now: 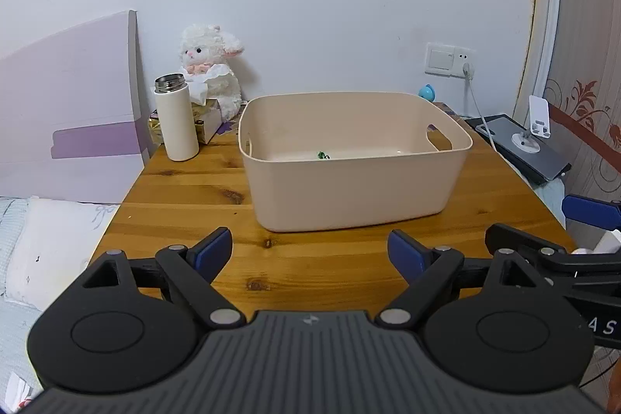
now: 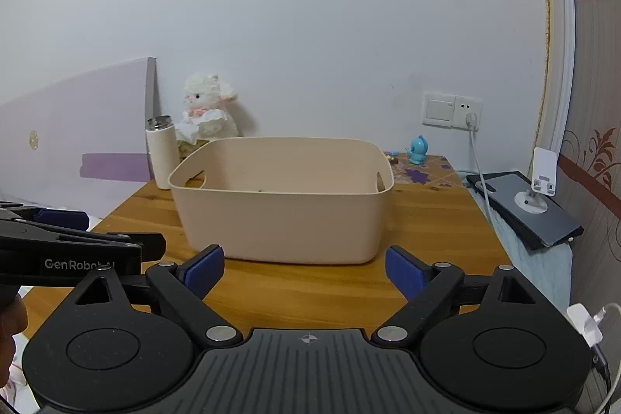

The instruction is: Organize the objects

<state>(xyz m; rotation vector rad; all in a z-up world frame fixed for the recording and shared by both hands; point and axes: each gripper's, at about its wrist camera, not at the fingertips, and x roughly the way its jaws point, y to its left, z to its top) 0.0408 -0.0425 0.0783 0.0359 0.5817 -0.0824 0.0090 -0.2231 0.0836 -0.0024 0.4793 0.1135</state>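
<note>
A beige plastic bin (image 1: 361,196) with handle cut-outs stands on the wooden table (image 1: 186,189); a small green object (image 1: 322,155) lies on its floor. The bin also shows in the right wrist view (image 2: 279,220). My left gripper (image 1: 310,255) is open and empty, just in front of the bin's near wall. My right gripper (image 2: 304,272) is open and empty, also just in front of the bin. A white thermos (image 1: 176,117) without lid, a white plush lamb (image 1: 211,64) and a small blue toy (image 2: 418,150) stand at the back of the table.
A tissue box (image 1: 207,115) sits beside the thermos. A phone stand (image 2: 537,185) on a dark tablet lies to the right, with a charging cable (image 2: 479,161) from the wall socket. A bed with a pillow (image 1: 50,251) lies left of the table.
</note>
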